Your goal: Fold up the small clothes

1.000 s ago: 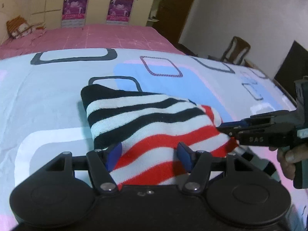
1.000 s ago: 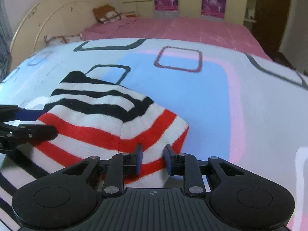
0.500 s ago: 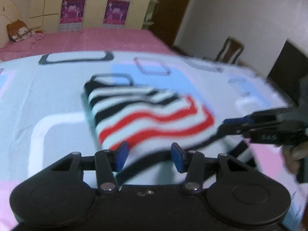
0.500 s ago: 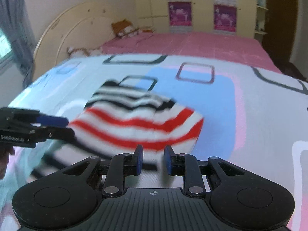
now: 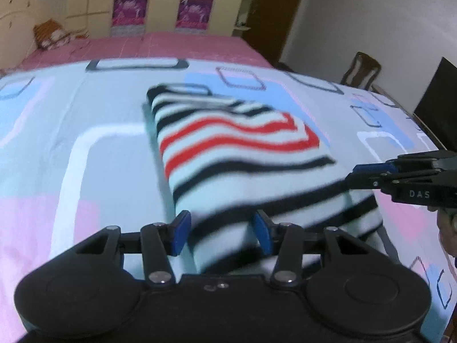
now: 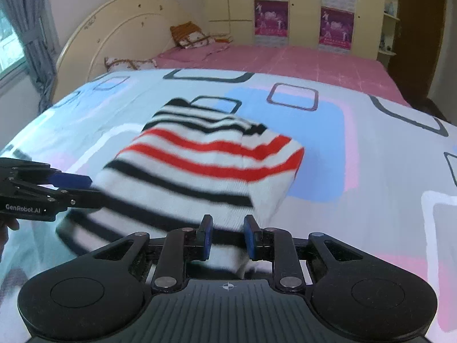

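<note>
A small striped knit garment point(image 5: 242, 154), white with black and red stripes, lies partly folded on the bed; it also shows in the right wrist view point(image 6: 205, 165). My left gripper point(image 5: 222, 233) holds the garment's near edge between its blue pads and lifts it. My right gripper point(image 6: 227, 235) grips the near edge on the other side, pads fairly close together with cloth between them. Each gripper shows side-on in the other's view: the right gripper point(image 5: 400, 177) and the left gripper point(image 6: 45, 191).
The bedsheet point(image 6: 357, 148) is pale blue with pink patches and square outlines. A pink cover point(image 6: 285, 57) and pillows point(image 6: 188, 37) lie at the far end by the headboard. A chair point(image 5: 361, 70) and a dark screen point(image 5: 437, 100) stand to the right of the bed.
Both grippers have pulled back and risen, drawing the garment's near edge toward me. More of the black-striped lower part now shows. The right pads have spread a little.
</note>
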`<control>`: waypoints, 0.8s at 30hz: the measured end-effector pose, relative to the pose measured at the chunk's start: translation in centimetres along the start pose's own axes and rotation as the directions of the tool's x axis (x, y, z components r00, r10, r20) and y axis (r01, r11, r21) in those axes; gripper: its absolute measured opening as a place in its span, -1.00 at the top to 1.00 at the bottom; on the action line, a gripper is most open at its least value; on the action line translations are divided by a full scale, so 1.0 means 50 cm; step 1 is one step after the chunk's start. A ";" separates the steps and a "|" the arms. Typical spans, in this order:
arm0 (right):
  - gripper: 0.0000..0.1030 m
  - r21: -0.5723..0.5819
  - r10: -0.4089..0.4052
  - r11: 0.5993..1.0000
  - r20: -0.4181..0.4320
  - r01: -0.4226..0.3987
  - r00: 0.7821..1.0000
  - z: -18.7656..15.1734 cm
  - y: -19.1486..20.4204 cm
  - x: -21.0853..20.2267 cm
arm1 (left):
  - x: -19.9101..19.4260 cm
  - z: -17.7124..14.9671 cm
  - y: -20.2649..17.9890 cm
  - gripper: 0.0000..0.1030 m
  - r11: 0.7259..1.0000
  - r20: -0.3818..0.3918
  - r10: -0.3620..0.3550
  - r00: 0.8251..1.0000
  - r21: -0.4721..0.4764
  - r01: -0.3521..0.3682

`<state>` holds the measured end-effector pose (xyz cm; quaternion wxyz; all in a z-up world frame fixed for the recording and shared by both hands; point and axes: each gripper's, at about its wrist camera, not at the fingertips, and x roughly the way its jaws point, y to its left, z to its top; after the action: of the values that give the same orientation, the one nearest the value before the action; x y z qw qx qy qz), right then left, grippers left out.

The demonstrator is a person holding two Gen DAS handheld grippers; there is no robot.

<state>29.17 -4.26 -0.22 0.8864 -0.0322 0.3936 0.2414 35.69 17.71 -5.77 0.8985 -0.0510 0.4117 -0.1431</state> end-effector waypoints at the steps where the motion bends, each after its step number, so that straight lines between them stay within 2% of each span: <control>1: 0.54 -0.004 -0.003 1.000 -0.003 0.003 1.000 -0.006 0.004 0.000 | 0.000 -0.009 -0.003 0.06 1.000 -0.008 0.005 1.000 -0.011 -0.005; 6: 0.54 -0.028 -0.034 0.999 -0.048 0.033 0.998 -0.047 0.008 0.011 | 0.002 -0.036 -0.013 0.06 0.998 -0.023 0.036 0.999 -0.042 -0.037; 9: 0.54 0.033 0.002 0.999 -0.070 0.000 0.998 -0.070 -0.014 0.024 | 0.000 -0.042 -0.019 0.06 0.997 -0.025 0.057 0.998 -0.047 -0.058; 19: 0.53 0.082 0.042 0.996 -0.035 -0.039 0.998 -0.096 -0.007 -0.050 | -0.052 -0.073 -0.061 0.10 0.991 -0.013 0.125 0.992 -0.045 -0.125; 22: 0.53 0.097 0.029 0.995 0.001 -0.029 1.000 -0.107 -0.005 -0.092 | -0.085 -0.083 -0.082 0.00 0.990 0.006 0.126 0.992 -0.057 -0.126; 23: 0.53 0.106 0.026 0.994 0.009 -0.027 1.000 -0.110 -0.003 -0.103 | -0.096 -0.086 -0.090 -0.19 0.990 0.014 0.125 0.992 -0.068 -0.124; 24: 0.53 0.117 0.019 0.993 0.020 -0.022 1.000 -0.114 -0.003 -0.118 | -0.109 -0.088 -0.099 -0.29 0.989 0.028 0.127 0.992 -0.074 -0.124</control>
<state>21.97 -8.15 0.04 0.8880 0.0261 0.3989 0.2273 27.90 14.72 -3.65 0.9099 -0.0595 0.4043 -0.0706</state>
